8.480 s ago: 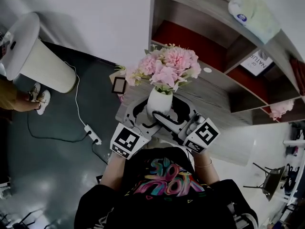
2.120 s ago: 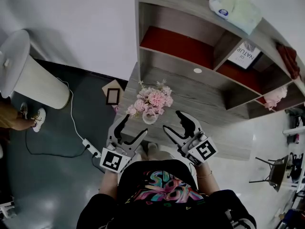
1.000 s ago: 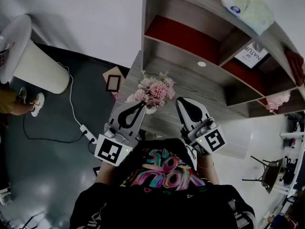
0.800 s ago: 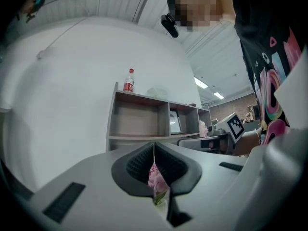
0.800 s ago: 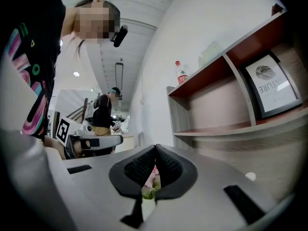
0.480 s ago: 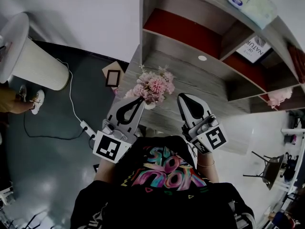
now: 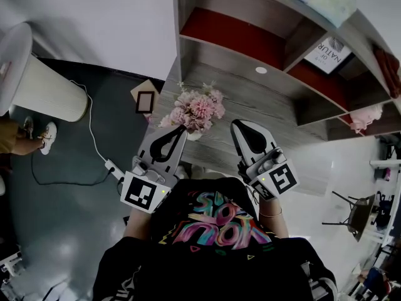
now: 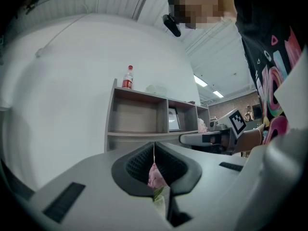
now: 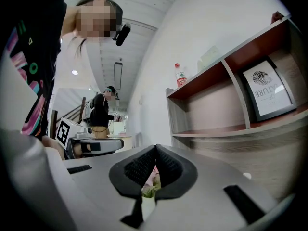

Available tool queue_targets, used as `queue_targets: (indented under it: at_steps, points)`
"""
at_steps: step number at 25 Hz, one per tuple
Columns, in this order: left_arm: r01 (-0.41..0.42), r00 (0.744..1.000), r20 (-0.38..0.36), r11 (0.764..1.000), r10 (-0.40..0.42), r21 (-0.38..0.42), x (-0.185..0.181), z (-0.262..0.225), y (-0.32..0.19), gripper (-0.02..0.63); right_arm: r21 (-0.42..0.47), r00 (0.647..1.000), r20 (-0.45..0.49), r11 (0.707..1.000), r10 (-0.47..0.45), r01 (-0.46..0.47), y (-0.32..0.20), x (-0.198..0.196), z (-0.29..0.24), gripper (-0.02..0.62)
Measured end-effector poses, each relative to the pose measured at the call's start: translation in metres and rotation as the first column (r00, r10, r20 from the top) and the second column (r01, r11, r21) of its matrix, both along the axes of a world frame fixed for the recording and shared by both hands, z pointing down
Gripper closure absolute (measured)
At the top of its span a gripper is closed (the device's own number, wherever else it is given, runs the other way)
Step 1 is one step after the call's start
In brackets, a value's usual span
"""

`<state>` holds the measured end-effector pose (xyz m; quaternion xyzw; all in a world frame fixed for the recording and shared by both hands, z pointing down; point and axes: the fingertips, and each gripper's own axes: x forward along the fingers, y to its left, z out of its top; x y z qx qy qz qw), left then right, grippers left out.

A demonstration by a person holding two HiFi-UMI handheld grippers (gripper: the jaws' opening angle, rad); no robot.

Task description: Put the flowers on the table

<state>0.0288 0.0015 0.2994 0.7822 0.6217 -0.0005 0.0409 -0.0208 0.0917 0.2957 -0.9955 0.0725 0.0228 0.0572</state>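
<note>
Flowers (image 7: 195, 107) stand upright in a white vase (image 7: 193, 134) on the worktop (image 7: 276, 115), near its front edge and touched by neither tool. Left tongs (image 7: 180, 129), at the blooms' 7 o'clock, and right tongs (image 7: 239, 125), at 4 o'clock, are both pressed together on nothing. Placement is judged complete, with no step left.

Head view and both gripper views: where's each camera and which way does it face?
Head view: on the person's head, looking steeply down at table, flowers, shelf unit; shows torso, left claw, right claw.
Left gripper view: behind the shut left claw, looking level at the shelf unit; right claw at right, torso above.
Right gripper view: behind the shut right claw, same way; left claw, torso at left.
Both gripper views share the flowers through the jaw gap.
</note>
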Motion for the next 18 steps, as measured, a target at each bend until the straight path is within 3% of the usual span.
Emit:
queue_targets:
  at_steps: [3, 9, 18]
  points:
    - [-0.022, 0.999, -0.032, 1.0, 0.022, 0.009, -0.003, 0.006, -0.001, 0.578, -0.001, 1.0, 0.019, 1.0, 0.001, -0.001, 0.002, -0.004, 0.007, 0.578]
    - [-0.009, 1.0, -0.002, 1.0, 0.009, 0.012, -0.005, 0.004, 0.001, 0.578, -0.006, 1.0, 0.029, 1.0, 0.006, -0.006, 0.002, -0.008, 0.01, 0.578]
    - [-0.037, 0.999, -0.026, 0.998, 0.038, 0.049, -0.008, 0.013, -0.005, 0.578, -0.008, 0.999, 0.05, 1.0, 0.016, -0.016, 0.002, -0.014, 0.019, 0.578]
